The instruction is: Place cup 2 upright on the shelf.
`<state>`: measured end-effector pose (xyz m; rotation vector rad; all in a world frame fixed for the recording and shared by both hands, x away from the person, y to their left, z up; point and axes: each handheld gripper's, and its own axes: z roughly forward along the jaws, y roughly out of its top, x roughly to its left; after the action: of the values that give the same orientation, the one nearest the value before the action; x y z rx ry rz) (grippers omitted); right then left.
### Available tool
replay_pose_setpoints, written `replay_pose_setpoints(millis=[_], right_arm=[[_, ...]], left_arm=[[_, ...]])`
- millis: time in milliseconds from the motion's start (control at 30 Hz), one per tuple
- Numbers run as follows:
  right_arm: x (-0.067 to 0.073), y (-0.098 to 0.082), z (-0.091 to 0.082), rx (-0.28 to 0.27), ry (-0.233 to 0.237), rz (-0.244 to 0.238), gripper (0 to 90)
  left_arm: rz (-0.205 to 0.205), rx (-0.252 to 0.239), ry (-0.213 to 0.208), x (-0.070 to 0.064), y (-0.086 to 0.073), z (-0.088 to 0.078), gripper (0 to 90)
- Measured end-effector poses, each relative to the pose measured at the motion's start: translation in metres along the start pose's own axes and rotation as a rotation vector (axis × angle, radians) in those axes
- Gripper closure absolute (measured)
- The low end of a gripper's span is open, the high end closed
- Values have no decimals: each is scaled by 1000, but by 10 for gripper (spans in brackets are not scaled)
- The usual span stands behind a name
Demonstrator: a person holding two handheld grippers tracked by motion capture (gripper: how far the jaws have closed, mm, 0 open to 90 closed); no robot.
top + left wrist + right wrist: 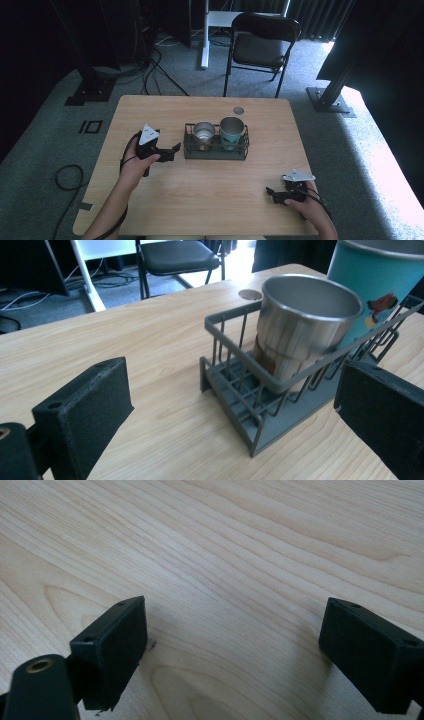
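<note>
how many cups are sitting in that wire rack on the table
2. A steel cup stands in the left half of the wire rack, and a teal cup stands beside it in the right half. Nothing else looks hidden.

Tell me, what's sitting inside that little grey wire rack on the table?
Two cups stand upright in the wire rack: a steel cup and a teal cup with a small picture. The steel cup looks empty; the teal cup's bottom is hidden.

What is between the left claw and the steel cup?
Bare table, then the grey rack's wire wall; the steel cup stands inside, as the left gripper view shows.
</note>
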<state>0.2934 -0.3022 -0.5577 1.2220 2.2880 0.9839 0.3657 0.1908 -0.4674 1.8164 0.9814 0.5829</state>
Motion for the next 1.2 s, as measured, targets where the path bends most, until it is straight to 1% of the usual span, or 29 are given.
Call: replay_pose_setpoints(millis=[133,167,200,233,267,300,333,367,400,433,500,567,700,867,1000,1200], right_arm=[[0,0,0,0,0,0,117],[0,0,0,0,0,0,117],[0,0,0,0,0,0,117],[0,0,0,0,0,0,117],[0,0,0,0,0,0,117],[0,0,0,0,0,0,117],[0,0,0,0,0,0,117],[0,0,0,0,0,0,117],[0,0,0,0,0,0,117],[0,0,0,0,0,0,117],[0,0,0,0,0,0,117],[0,0,0,0,0,0,117],[0,0,0,0,0,0,117],[0,0,0,0,0,0,117],[0,0,0,0,0,-1,117],[0,0,0,-1,-1,-2,117]], left_arm=[[-8,7,6,4,-9,-6,25],[-8,7,6,4,-9,-6,25],[-10,14,11,6,-14,-8,25],[-10,14,11,6,-14,-8,25],[-15,18,14,9,-18,-12,25],[-15,18,14,9,-18,-12,25],[-23,20,21,10,-23,-15,25],[-23,20,21,10,-23,-15,25],[-33,22,31,13,-28,-19,24],[-33,22,31,13,-28,-19,25],[-37,24,48,15,-33,-23,25],[-54,22,61,16,-37,-26,25],[-74,27,80,19,-47,-31,25],[-85,52,96,21,-60,-36,25],[-99,57,108,22,-67,-41,25],[-109,70,126,22,-77,-46,25]])
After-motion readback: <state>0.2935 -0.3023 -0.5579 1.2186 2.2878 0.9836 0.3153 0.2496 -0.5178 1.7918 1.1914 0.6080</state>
